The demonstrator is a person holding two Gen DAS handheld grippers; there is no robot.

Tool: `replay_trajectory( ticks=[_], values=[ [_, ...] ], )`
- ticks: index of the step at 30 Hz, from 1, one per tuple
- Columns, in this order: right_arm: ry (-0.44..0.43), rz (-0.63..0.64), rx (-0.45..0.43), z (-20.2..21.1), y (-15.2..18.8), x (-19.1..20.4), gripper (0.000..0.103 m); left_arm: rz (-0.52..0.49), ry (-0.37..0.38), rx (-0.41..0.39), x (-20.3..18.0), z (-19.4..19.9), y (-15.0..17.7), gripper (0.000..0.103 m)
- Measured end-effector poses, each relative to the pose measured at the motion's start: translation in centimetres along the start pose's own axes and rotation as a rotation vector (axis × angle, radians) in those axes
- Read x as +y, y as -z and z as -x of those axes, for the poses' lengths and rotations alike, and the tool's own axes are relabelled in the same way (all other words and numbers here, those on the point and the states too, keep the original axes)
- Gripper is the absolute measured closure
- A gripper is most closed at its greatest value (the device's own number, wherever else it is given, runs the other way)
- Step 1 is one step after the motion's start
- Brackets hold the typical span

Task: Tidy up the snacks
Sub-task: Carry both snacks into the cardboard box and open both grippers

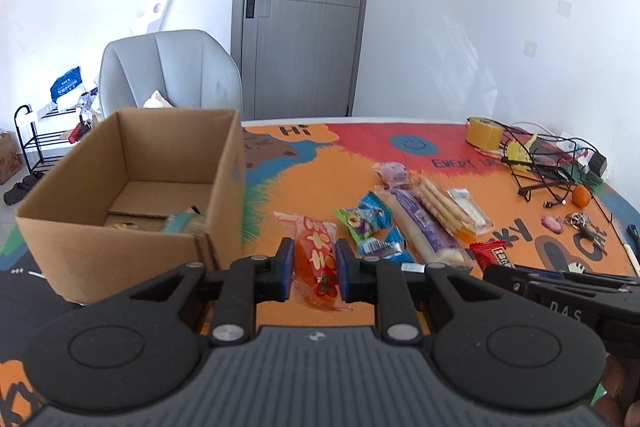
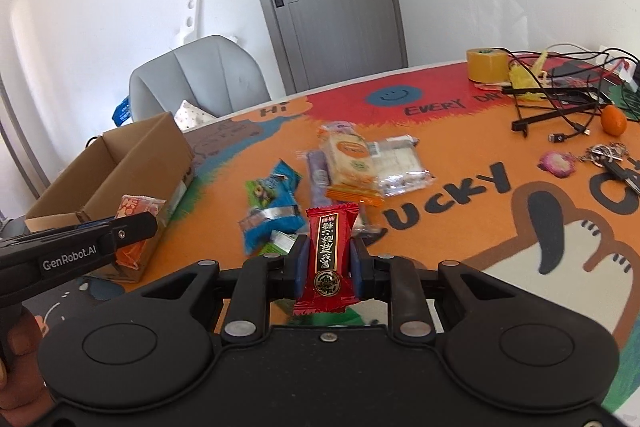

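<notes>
Two tools grip snacks: left tool (image 1: 314, 263) pinches orange packet (image 1: 316, 259); right tool (image 2: 329, 259) pinches red packet (image 2: 328, 259).

Matt brown cardboard box (image 1: 132, 187) near the table's left edge; glossy crinkled plastic snack wrappers (image 2: 340, 167) mid-table; smooth printed tablecloth (image 2: 460, 227); matt black plastic grippers.

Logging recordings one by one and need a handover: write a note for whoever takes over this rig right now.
Left claw: shut on the orange snack packet.
Right claw: shut on the red snack bar.
Cardboard box stands open at the left; a few items already lie inside.
Left: drop both held snacks in the box, then clear the snack pile remaining on the table mat.
</notes>
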State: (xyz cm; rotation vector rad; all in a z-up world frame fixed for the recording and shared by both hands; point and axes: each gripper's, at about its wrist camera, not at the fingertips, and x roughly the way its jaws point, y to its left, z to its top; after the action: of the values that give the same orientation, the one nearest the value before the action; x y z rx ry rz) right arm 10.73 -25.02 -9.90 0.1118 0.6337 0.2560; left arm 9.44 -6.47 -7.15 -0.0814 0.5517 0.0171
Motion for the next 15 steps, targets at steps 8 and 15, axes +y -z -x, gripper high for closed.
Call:
replay_trajectory(
  ticks=[8, 15],
  values=[
    [-0.046, 0.035, -0.022, -0.5, -1.2, 3.0, 0.080, 0.022, -0.018, -0.054, 2.4, 1.6, -1.7, 0.082],
    [-0.073, 0.060, -0.027, -1.4, -2.1, 5.6, 0.080, 0.053, -0.050, -0.092, 5.0, 2.2, -2.9, 0.082]
  ],
)
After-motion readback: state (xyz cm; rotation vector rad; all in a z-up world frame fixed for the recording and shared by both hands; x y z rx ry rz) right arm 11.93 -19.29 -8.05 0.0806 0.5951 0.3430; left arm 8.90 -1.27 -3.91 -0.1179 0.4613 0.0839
